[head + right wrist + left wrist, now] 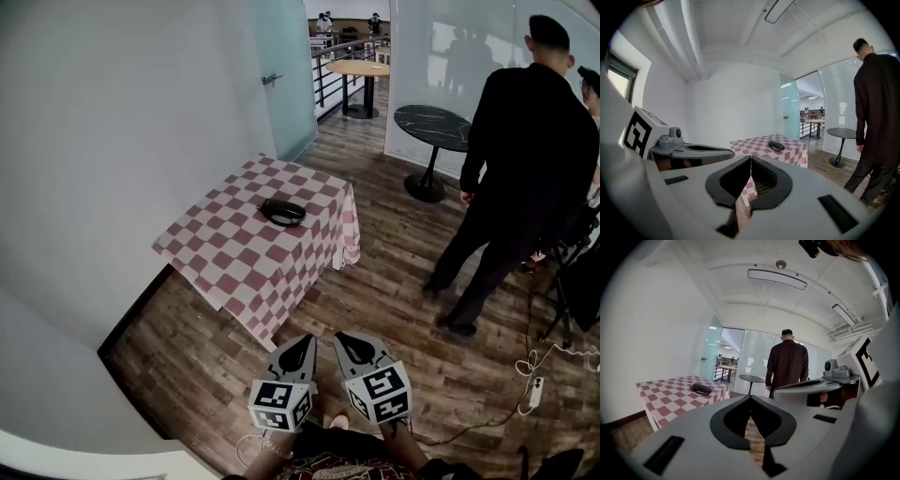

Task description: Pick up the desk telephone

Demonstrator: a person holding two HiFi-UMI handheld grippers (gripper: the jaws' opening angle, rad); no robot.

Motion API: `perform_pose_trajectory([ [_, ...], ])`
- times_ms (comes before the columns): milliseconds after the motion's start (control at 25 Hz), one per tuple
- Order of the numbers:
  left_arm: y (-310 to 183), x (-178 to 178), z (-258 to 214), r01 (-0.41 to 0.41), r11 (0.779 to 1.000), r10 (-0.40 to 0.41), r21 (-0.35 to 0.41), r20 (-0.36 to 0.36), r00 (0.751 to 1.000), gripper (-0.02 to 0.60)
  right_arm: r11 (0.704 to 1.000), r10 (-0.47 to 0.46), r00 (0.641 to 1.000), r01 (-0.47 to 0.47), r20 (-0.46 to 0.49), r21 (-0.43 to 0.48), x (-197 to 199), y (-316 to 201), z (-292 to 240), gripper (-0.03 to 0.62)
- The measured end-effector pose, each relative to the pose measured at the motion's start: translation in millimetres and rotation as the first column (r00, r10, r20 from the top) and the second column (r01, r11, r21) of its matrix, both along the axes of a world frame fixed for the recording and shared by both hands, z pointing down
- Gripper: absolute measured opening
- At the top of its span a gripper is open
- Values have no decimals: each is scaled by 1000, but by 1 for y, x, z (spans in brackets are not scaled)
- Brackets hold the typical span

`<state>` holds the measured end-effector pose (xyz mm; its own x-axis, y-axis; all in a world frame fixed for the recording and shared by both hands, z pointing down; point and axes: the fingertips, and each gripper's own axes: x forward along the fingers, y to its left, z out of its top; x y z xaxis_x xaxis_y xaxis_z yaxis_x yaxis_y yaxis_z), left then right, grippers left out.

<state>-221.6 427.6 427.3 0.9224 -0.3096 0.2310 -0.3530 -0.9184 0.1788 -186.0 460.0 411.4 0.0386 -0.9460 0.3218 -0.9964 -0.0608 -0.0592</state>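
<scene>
The left tool [304, 339] and the right tool [344, 336] are held low and side by side over the wooden floor [394, 309] in the head view. Both are pinched together and carry nothing. They stand well apart from the surface [234, 267], which is draped in a red-and-white checked cloth. The desk telephone [282, 212], dark and flat, lies on that cloth towards its far side, and nothing touches it. To the right a person [530, 141] in black clothes stands with their back turned, near a round table [431, 127] with a dark top.

In the left gripper view the left tool's jaws meet at the tips, with only floorboards showing through the slit behind them. The desk telephone sits on the checked surface off to the left, and the person stands straight beyond the tips. The right tool's body fills the right side.

In the right gripper view the right tool is likewise fully pinched and empty. The checked surface and the desk telephone show just past its tips, and the person stands at the right edge.
</scene>
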Motion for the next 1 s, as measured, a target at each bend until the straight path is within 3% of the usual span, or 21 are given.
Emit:
perform_pose_trajectory([
  [280, -31, 15, -5, -24, 999, 24, 21, 7, 1000, 5, 1000, -3, 1000, 3, 7, -20, 10, -30, 5, 18],
  [1000, -139, 59, 8, -106, 994, 106, -22, 7, 994, 5, 998, 27, 1000, -27, 2, -56, 41, -143, 15, 18],
])
